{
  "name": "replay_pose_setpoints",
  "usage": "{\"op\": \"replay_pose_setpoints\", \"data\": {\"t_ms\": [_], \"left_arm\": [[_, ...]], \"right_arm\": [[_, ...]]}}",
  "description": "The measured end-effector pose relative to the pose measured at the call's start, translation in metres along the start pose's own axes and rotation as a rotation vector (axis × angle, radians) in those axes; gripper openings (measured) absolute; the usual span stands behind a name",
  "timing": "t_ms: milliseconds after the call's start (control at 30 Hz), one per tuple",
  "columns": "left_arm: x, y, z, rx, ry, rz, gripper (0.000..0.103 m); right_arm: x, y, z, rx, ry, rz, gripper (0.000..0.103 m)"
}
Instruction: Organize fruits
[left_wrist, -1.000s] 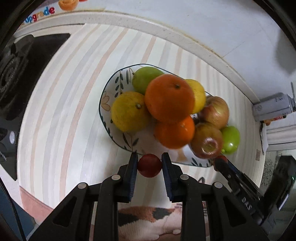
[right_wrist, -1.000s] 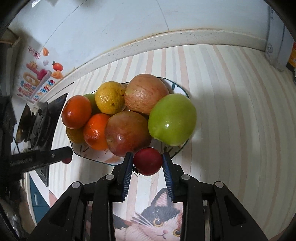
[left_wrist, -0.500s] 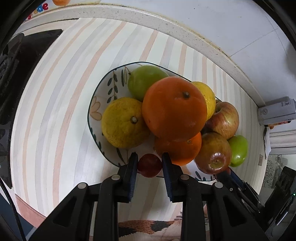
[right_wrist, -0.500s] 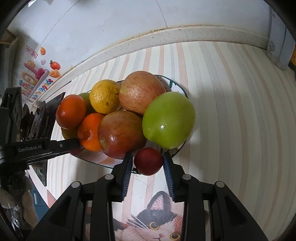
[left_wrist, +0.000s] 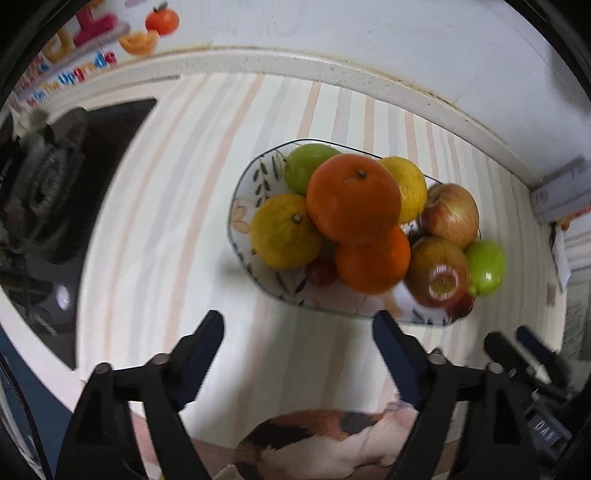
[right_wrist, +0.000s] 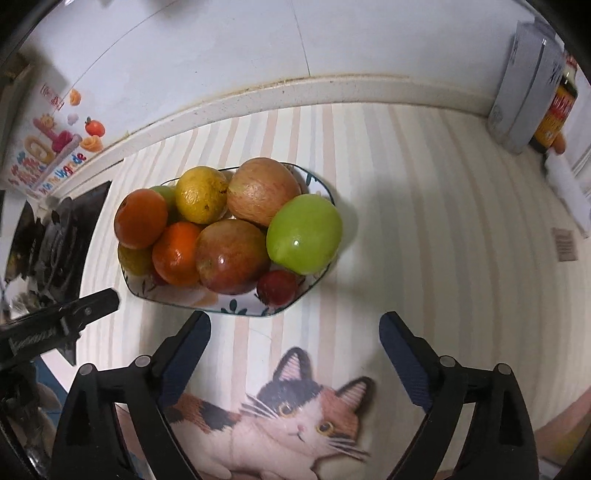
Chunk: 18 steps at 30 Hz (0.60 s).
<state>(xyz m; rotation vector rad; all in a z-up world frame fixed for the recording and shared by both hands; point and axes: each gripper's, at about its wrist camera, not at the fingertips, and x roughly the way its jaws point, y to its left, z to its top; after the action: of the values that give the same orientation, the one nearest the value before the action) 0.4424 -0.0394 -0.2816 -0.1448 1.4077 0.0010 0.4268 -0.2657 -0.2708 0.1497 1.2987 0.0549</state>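
We note both the left gripper (left_wrist: 297, 325) and right gripper (right_wrist: 295, 325) empty, jaws just sprung wide above the striped mat (right_wrist: 424, 221), each small red fruit (left_wrist: 320, 272) (right_wrist: 277, 287) lying released in the plate (right_wrist: 243, 308) against the piled fruit.

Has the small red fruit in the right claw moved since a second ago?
Yes. It left the right claw, whose jaws have just been opening, and now lies in the bowl beside the green apple.
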Motion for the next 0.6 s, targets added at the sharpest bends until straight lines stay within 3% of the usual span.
{"op": "replay_pose_setpoints", "data": {"t_ms": [100, 200, 600], "left_arm": [[-0.018, -0.001, -0.011, 0.028, -0.043, 0.044, 0.095], [-0.038, -0.004, -0.021, 0.046, -0.098, 0.064, 0.096], [-0.119, -0.002, -0.053, 0.072, -0.254, 0.035, 0.097]], "right_arm": [[-0.017, 0.005, -0.007, -0.022, -0.018, -0.020, 0.095], [-0.037, 0.008, -0.014, -0.038, -0.047, -0.047, 0.099], [-0.127, 0.026, -0.040, -0.047, -0.157, -0.074, 0.099]]}}
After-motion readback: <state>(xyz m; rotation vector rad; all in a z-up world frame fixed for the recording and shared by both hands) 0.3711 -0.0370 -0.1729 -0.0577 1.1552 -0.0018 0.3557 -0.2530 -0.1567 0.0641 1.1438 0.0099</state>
